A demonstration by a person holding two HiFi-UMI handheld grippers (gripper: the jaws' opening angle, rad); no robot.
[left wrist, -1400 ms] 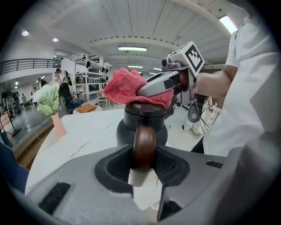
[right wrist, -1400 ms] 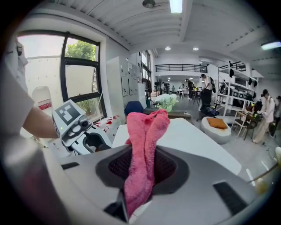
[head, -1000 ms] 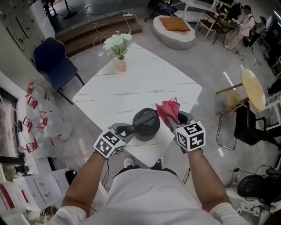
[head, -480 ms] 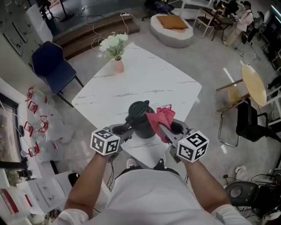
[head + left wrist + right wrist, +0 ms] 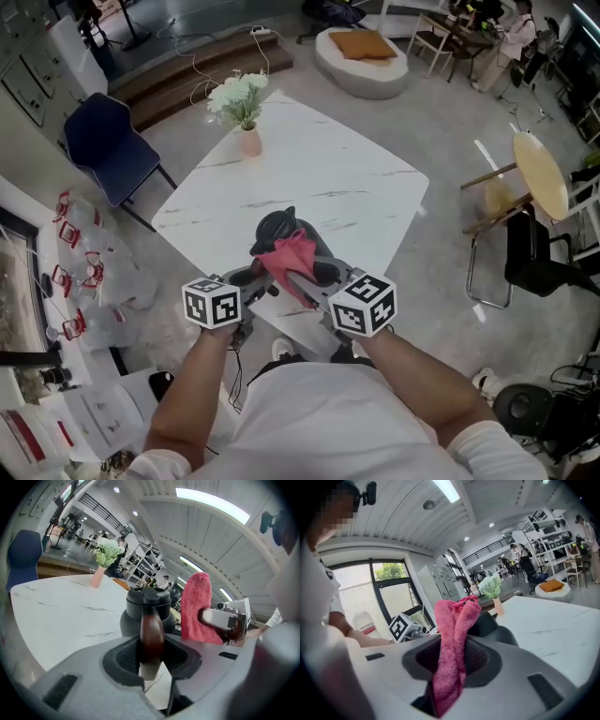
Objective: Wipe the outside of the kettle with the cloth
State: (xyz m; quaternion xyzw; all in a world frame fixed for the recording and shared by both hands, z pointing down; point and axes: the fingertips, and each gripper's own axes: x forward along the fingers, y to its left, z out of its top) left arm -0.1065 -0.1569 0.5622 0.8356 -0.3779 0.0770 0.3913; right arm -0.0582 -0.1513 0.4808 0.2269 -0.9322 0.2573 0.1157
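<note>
Holding kettle [image 5: 271, 229] over near corner of table [image 5: 309, 178] by its brown handle [image 5: 152, 637], left gripper [image 5: 151, 657] fingers clamping it, body lying straight ahead of them; pinching pink cloth [image 5: 453, 634] in right gripper [image 5: 453, 662], laying it against kettle side just beyond those fingertips

Bright ceiling strips [image 5: 213, 501] light evenly; fisheye corners darken.

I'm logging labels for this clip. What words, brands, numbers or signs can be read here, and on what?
None can be read.
Kettle: no brand or label shows.
Marker cubes: black-and-white square patterns only, no letters.
Papers on the floor: print too small to read.
Red-and-white bags on the floor: markings too small to read.
</note>
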